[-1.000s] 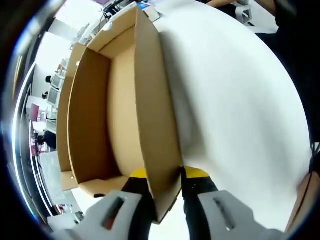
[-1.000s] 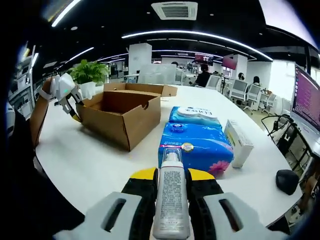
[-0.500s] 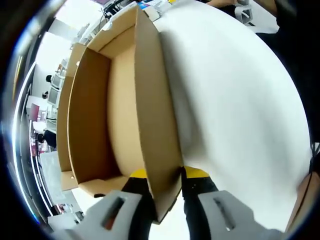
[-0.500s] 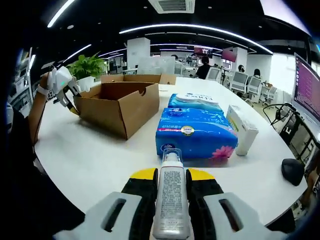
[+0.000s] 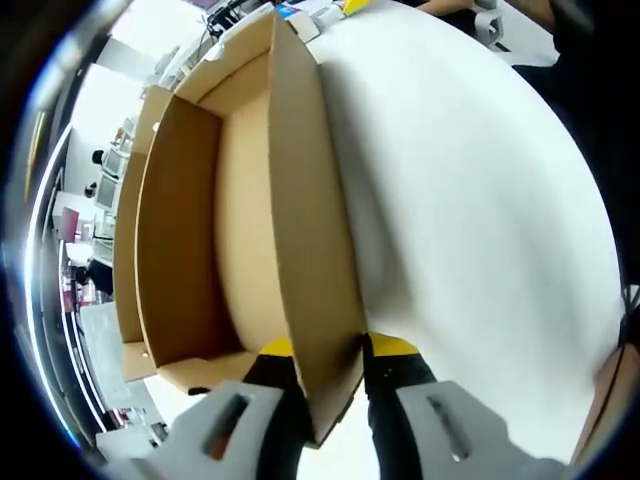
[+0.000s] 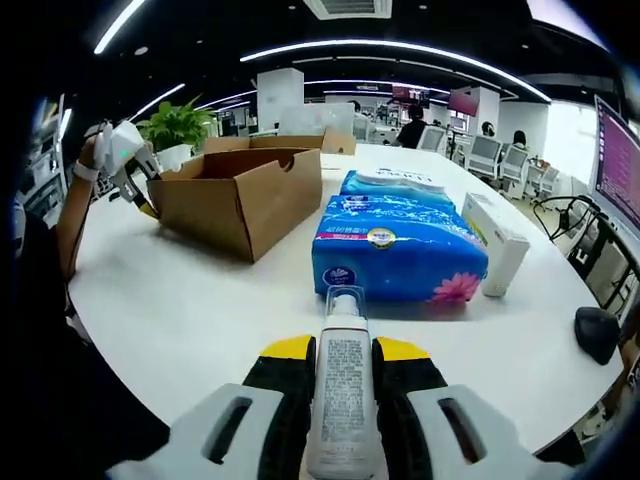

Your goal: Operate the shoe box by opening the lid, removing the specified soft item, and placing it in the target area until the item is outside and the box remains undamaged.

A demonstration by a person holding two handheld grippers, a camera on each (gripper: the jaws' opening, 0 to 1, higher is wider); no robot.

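Observation:
The brown cardboard shoe box (image 5: 240, 220) stands open on the white table (image 5: 470, 230), and what shows of its inside is bare. My left gripper (image 5: 328, 360) is shut on the near end of the box's long side wall, one jaw inside and one outside. In the right gripper view the same box (image 6: 240, 195) sits at the left back, with the left gripper (image 6: 125, 165) at its far corner. My right gripper (image 6: 343, 360) is shut on a white bottle (image 6: 343, 400) with a printed label, held upright just above the table. A blue soft tissue pack (image 6: 395, 255) lies straight ahead of it.
A second blue pack (image 6: 385, 182) lies behind the first. A small white carton (image 6: 495, 245) stands to their right, and a dark mouse (image 6: 598, 333) rests near the right table edge. A potted plant (image 6: 180, 125) stands behind the box. The table edge runs close on the left.
The right gripper view has drawn closer to the blue tissue pack, with the bottle still held. The left gripper keeps its hold on the box wall, unmoved.

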